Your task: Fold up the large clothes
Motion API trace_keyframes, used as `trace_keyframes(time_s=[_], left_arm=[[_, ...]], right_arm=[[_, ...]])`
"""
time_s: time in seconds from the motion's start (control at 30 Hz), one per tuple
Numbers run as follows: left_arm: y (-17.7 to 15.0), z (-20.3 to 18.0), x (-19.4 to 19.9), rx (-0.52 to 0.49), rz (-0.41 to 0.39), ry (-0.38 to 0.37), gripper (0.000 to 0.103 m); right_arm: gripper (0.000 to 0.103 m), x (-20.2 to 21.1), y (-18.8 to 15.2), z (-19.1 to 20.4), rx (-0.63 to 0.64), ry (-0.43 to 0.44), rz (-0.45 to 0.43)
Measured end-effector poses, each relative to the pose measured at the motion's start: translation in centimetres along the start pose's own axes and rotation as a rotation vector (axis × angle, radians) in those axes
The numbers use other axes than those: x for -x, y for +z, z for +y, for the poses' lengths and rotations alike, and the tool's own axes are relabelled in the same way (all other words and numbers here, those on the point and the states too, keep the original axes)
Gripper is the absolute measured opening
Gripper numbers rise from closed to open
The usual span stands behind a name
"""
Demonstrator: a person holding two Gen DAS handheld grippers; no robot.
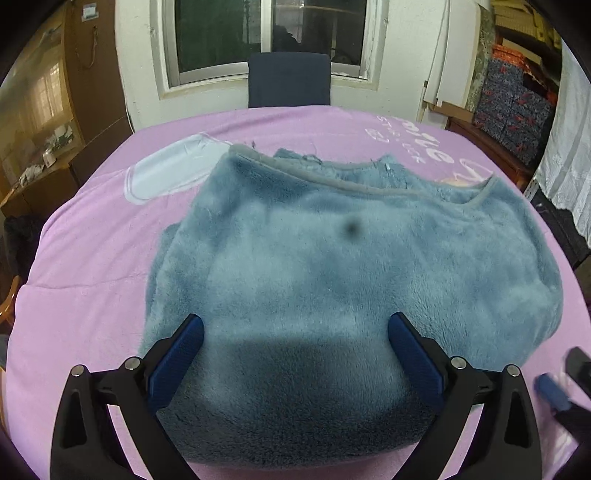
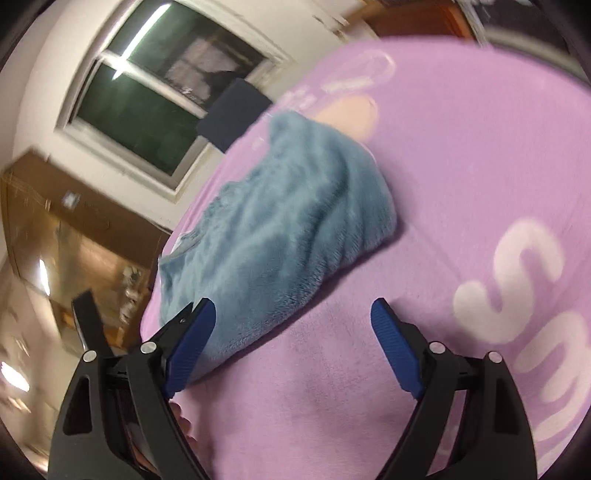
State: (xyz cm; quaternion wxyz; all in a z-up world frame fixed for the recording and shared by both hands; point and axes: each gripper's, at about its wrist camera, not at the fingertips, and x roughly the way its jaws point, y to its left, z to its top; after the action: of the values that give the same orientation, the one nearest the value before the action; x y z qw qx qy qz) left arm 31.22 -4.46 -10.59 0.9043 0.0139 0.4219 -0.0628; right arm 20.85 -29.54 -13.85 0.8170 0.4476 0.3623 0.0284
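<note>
A blue-grey fleece garment [image 1: 332, 266] lies folded on the pink blanket-covered table [image 1: 92, 266], with its grey-trimmed neckline toward the far side. My left gripper [image 1: 295, 326] hovers open over the garment's near part, and its blue pads do not press on the fleece. At the lower right of this view is a blur of the right gripper [image 1: 565, 384]. In the tilted, blurred right wrist view the garment [image 2: 288, 221] lies up and to the left. My right gripper [image 2: 293, 308] stands wide open over bare pink blanket [image 2: 461, 166]. Its left finger [image 2: 195, 332] is beside the fleece's near edge.
A dark blue chair [image 1: 289, 79] stands behind the table under a window [image 1: 266, 33]. There is a wooden cabinet [image 1: 40, 122] at the left and stacked patterned boxes [image 1: 513, 107] at the right. White lettering [image 2: 517, 288] is printed on the blanket. A person's fingertips [image 2: 183, 421] show under the right gripper.
</note>
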Motion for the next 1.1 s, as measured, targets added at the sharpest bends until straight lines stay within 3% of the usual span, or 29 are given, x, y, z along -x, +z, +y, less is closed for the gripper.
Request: trace_keyframes(time_s=[0.1, 0.17, 0.33, 0.43, 0.5, 0.63, 0.73, 0.9, 1.1], left_arm=[[0.5, 0.1, 0.7, 0.011, -0.024, -0.018, 0.1], [0.8, -0.1, 0.8, 0.005, -0.037, -0.026, 0.1], [0.8, -0.1, -1.4, 0.008, 0.0, 0.011, 0.1], [0.9, -0.5, -1.7, -0.01, -0.006, 0.03, 0.1], [0.9, -0.4, -1.5, -0.002, -0.008, 0.03, 0.1], [1.4, 0.0, 0.2, 0.04, -0.059, -0.056, 0.1], [1.1, -0.8, -0.7, -0.001, -0.045, -0.019, 0.1], [0.6, -1.9, -2.2, -0.07, -0.028, 0.051, 0.1], [0.7, -1.1, -2.2, -0.04, 0.004, 0.021, 0.1]], right_arm=[[0.084, -0.8, 1.1, 0.5, -0.02, -0.051, -0.054], [0.084, -1.6, 2.2, 0.1, -0.078, -0.038, -0.082], [0.085, -3.2, 4.6, 0.3, -0.15, -0.078, -0.185], [0.085, -3.7, 4.9, 0.5, -0.126, -0.102, -0.252], [0.083, -4.1, 4.6, 1.1, -0.08, -0.131, -0.253], [0.065, -4.5, 4.2, 1.0, -0.08, -0.099, -0.222], [0.055, -4.7, 4.6, 0.4, -0.088, -0.098, -0.209], [0.057, -5.1, 4.7, 0.9, -0.037, -0.115, -0.212], [0.059, -5.4, 4.6, 1.4, 0.011, -0.136, -0.233]])
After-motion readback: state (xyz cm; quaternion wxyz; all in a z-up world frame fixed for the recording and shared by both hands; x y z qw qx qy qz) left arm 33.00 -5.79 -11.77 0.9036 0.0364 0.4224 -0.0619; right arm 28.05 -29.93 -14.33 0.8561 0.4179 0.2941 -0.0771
